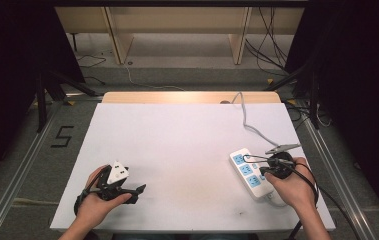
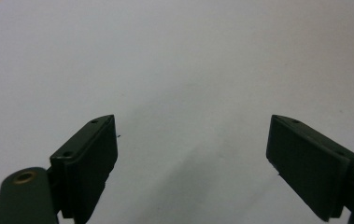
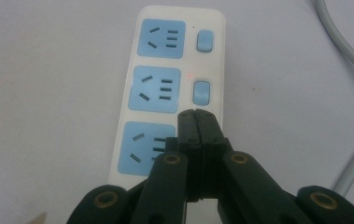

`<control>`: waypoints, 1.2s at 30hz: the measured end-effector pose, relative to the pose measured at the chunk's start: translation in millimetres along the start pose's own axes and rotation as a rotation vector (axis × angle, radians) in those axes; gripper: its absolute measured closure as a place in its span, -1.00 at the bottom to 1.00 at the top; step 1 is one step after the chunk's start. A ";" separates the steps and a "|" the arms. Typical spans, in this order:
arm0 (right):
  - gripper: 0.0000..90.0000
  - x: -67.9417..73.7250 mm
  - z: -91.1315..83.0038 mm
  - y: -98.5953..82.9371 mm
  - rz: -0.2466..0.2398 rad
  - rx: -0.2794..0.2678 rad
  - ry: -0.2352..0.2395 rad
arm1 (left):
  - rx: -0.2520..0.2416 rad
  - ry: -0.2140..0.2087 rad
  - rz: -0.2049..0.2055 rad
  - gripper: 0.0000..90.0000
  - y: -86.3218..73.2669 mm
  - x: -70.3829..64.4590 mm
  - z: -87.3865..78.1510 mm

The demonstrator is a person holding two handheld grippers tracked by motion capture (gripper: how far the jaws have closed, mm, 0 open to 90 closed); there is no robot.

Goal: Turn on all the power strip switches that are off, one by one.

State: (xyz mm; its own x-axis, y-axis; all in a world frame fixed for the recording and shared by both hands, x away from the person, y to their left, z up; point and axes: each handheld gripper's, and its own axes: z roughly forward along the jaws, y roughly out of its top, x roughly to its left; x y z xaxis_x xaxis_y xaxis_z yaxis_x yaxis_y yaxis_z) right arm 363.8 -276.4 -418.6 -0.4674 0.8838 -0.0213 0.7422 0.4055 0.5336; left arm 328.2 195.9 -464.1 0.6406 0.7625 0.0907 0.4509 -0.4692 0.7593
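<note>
On the white desk, the right gripper, jaws pressed together, sits over the power strip at its near switch, while the left gripper, jaws wide apart and empty, hovers well left of the strip.
</note>
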 end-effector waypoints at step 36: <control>1.00 -6.1 15.7 3.0 -0.004 0.110 0.005 | 0.000 -0.001 -0.002 -0.63 -0.2 0.2 -0.1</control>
State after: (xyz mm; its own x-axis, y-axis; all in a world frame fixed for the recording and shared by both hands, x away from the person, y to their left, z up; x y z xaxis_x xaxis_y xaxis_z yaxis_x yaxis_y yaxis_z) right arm 376.4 -277.0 -430.2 -0.4727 0.8810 -0.0192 0.7883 0.4325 0.4377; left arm 328.2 196.2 -464.2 0.6402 0.7630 0.0892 0.4520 -0.4680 0.7594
